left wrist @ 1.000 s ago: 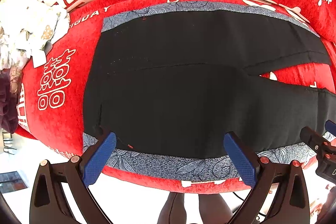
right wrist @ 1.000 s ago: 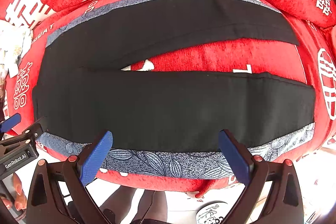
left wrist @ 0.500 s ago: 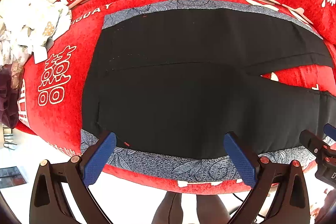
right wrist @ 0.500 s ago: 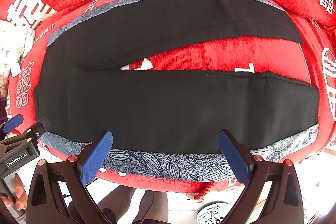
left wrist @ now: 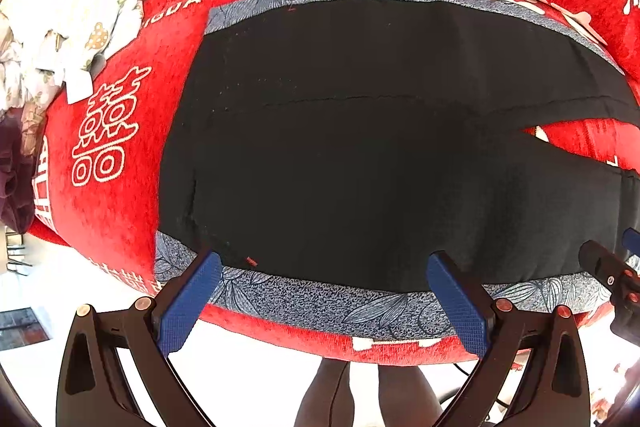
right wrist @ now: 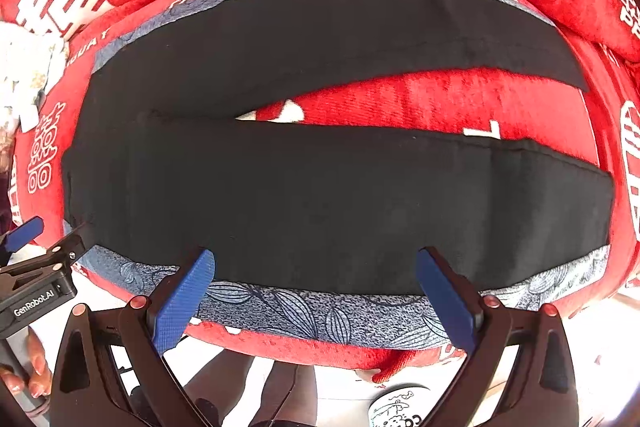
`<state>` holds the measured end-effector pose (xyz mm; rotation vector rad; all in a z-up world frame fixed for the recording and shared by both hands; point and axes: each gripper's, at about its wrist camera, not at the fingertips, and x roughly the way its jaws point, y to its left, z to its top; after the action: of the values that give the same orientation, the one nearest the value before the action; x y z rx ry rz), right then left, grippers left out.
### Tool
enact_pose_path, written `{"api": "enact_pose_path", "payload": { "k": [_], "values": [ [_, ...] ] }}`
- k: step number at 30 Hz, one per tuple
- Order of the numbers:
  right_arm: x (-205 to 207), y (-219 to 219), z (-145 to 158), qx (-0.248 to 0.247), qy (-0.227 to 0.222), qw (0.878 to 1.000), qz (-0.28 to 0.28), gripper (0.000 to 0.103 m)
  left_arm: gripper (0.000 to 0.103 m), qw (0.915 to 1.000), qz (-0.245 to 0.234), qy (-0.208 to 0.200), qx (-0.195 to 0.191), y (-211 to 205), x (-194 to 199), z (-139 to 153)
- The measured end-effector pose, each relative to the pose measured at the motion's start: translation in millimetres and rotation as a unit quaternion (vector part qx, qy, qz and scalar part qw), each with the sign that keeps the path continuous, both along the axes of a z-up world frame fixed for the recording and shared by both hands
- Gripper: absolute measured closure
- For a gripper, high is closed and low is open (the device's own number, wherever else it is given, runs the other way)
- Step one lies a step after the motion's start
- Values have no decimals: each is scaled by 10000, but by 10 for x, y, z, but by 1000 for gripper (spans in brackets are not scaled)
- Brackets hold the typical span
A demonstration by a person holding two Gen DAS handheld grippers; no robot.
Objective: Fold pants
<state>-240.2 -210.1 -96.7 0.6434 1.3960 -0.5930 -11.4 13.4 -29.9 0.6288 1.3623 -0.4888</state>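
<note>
Both my grippers edge closer over the sofa cushion (left wrist: pixel 112 187): my left gripper (left wrist: pixel 324 283) nears the waist, my right gripper (right wrist: pixel 316 273) the near leg of the black pants (right wrist: pixel 320 203), spread flat. All jaws gape wide, empty; first fold pending.

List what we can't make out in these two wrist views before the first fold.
- Pants: left wrist view, leg ends run off the right edge.
- Pants' near edge: each open claw, left and right, covers two spots.
- Mat: middle hidden under the pants in both views.
- White cloth pile: cut off by the left edge, too warped to identify.
- Round printed item: cropped by the bottom edge.
</note>
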Motion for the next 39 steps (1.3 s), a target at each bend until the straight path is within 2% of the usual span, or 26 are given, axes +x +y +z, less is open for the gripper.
{"api": "enact_pose_path", "payload": {
  "k": [20, 23, 26, 29, 31, 32, 34, 35, 39],
  "values": [
    [135, 245, 70, -106, -171, 9992, -354, 2, 0, 9992, -325, 150, -200, 295, 151, -62],
    [126, 269, 77, -11, -335, 9981, -511, 2, 0, 9986, -320, 223, -368, 388, 220, -57],
    [77, 286, 88, 268, -713, 9943, -740, 2, 0, 9952, -212, 545, -779, 522, 325, -43],
    [-33, 323, 54, 998, -1497, 9794, -918, 2, 0, 9856, -1, 925, -1418, 792, 454, -23],
    [-151, 392, -54, 1635, -1976, 9609, -1046, 2, 0, 9780, 211, 1172, -1714, 1043, 544, -72],
    [-214, 432, -121, 1865, -2088, 9536, -1106, 3, 0, 9749, 310, 1284, -1793, 1156, 575, -119],
    [-377, 535, -325, 2367, -2230, 9373, -1250, 13, 0, 9680, 560, 1554, -1890, 1408, 629, -271],
    [-450, 579, -420, 2569, -2242, 9305, -1340, 23, 0, 9642, 678, 1693, -1923, 1510, 640, -353],
    [-767, 698, -810, 3146, -2440, 8992, -1816, 25, 0, 9418, 1360, 2223, -2124, 1772, 672, -753]
  ]
}}
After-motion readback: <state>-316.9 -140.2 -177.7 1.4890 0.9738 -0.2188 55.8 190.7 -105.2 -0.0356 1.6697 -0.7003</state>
